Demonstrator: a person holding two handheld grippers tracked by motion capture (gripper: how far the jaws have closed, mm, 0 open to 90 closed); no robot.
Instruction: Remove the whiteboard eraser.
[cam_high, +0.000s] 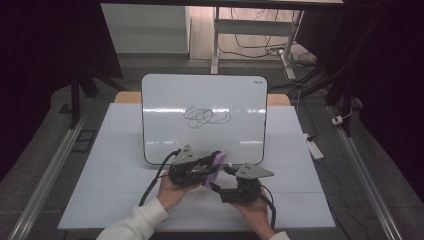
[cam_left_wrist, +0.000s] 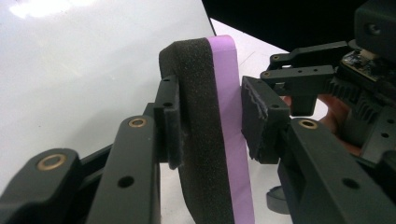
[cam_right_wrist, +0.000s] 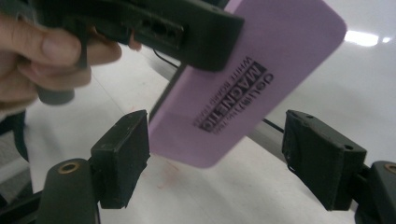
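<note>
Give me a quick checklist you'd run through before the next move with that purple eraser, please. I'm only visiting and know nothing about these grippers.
1. Left gripper clamped on the eraser: ok, jaws press both faces.
2. Right gripper open around the eraser's end: ok, jaws spread, not touching.
3. Foam side free for wiping: cannot tell, one jaw covers part of it.
4. Scribble there to erase: ok.
5. Whiteboard unobstructed: ok.

1. The far side of the table (cam_high: 125, 145) is blocked by the whiteboard (cam_high: 165, 107), propped apparently upright.
2. Bare tabletop is left at both sides of the two grippers.
3. The gap between the right gripper (cam_right_wrist: 217, 158) jaws is partly taken up by the eraser (cam_right_wrist: 247, 84).
</note>
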